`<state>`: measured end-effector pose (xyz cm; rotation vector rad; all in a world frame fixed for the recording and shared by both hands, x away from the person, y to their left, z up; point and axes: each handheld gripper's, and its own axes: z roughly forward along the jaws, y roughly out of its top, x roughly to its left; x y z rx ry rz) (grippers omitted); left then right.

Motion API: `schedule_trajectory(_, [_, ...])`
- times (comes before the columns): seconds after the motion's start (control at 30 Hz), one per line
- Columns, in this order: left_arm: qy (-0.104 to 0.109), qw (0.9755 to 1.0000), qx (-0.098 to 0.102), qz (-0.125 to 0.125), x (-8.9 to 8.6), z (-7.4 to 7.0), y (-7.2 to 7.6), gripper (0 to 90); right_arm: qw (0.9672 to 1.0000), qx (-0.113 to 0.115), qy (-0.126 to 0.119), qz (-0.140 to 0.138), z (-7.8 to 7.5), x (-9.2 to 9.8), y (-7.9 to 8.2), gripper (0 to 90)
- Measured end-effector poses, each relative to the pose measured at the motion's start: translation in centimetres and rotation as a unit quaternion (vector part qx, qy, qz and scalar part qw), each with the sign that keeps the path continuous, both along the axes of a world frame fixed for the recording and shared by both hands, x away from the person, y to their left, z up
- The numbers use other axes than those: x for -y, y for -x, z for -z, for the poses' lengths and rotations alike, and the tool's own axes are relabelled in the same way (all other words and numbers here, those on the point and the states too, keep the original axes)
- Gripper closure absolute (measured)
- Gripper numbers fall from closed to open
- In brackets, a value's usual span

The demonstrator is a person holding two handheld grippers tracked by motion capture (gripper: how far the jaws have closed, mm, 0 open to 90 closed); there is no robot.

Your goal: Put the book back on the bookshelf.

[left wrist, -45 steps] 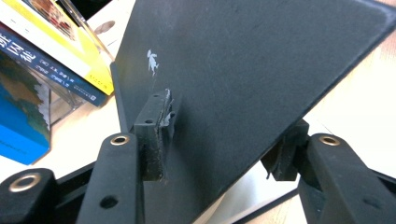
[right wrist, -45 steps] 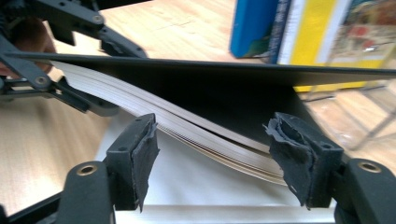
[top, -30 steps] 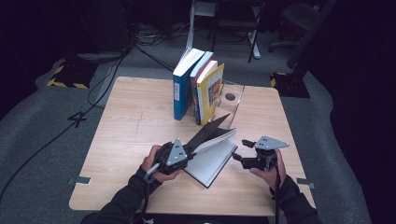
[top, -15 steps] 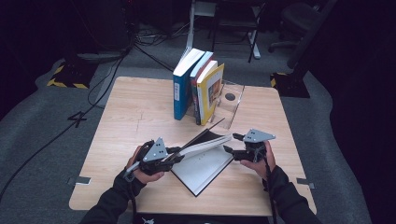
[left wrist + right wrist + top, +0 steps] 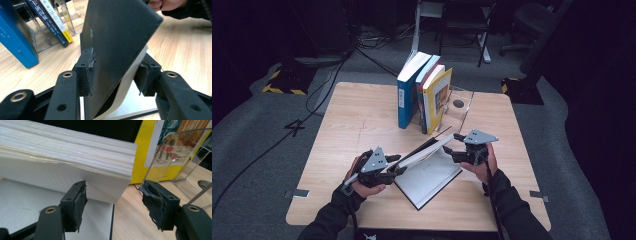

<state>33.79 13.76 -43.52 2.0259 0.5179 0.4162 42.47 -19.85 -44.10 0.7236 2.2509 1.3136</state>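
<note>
book: a black hardcover book [image 5: 428, 172] lies open on the near middle of the wooden surface [image 5: 362, 115], its lower half flat, its upper cover and page block raised at a slant.
long axis: the raised half runs from near left up to far right, between the two hands.
left gripper [image 5: 394, 164]: at the near-left end of the raised half; its jaws have just been opening, and in the left gripper view they straddle the black cover, one pad touching it, the other apart from the pages.
right gripper [image 5: 453, 146]: at the far-right end; jaws have just been closing, yet stand apart at the page block's corner [image 5: 110, 180], gripping nothing.
hand pose: both forearms come in from the near edge, grippers level and pointing inward at each other.
nearer hand: judged, both equally close.
beyond: a row of upright books [image 5: 424, 92] in a clear acrylic bookend [image 5: 459, 105], well apart.
</note>
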Motion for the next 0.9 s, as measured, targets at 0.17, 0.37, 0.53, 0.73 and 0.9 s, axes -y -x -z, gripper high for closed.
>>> schedule_trajectory(0.17, [0.011,0.9998,0.007,-0.017,0.6,0.1,-0.1,45.4,1.0,-0.002,-0.003,0.008,-0.3,-0.6,-0.2,37.7])
schedule_trajectory(0.37, [-0.009,0.9997,0.013,-0.017,2.3,0.7,0.1,39.0,0.9999,-0.009,-0.004,0.011,-0.4,-0.9,-0.4,37.0])
schedule_trajectory(0.53, [-0.034,0.9991,0.018,-0.017,3.5,1.1,0.1,34.2,0.9998,-0.011,-0.003,0.014,-0.4,-1.2,-0.4,37.2])
schedule_trajectory(0.73, [-0.032,0.9986,0.034,-0.026,3.4,0.9,0.3,52.6,0.9998,-0.011,-0.004,0.015,-0.4,-1.2,-0.6,37.1])
schedule_trajectory(0.9, [-0.019,0.9982,0.043,-0.038,2.5,0.4,0.2,64.3,0.9998,-0.015,-0.011,0.011,-0.3,-0.9,-0.7,36.4])
